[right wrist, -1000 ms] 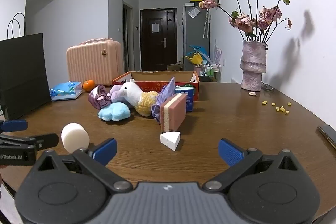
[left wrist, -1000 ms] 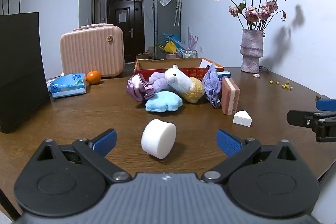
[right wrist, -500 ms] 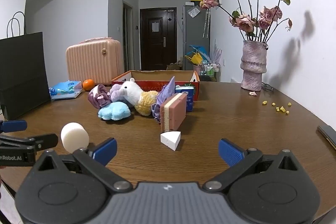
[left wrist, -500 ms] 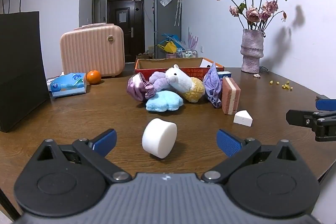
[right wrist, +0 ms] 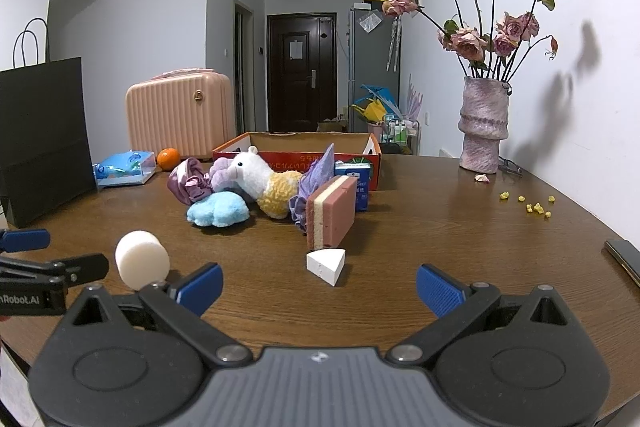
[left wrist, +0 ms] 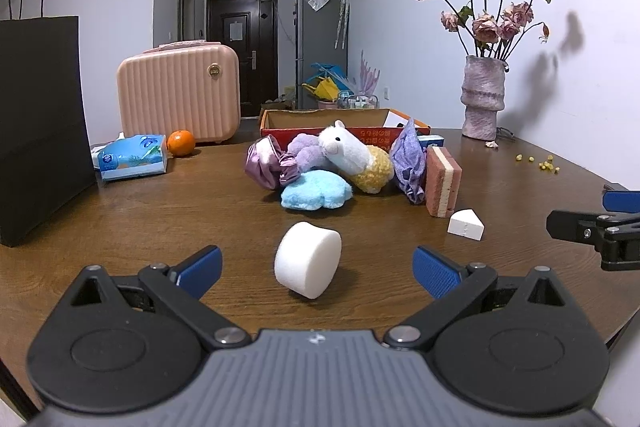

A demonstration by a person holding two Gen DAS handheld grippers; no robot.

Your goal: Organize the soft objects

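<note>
A smooth white foam cylinder lies sideways between the wide-open, empty left tongs.

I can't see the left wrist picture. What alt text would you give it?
An open left gripper faces a round white sponge lying between its fingers on a wooden table. Behind sit plush toys, a striped sponge, a cardboard box and a vase.
</note>
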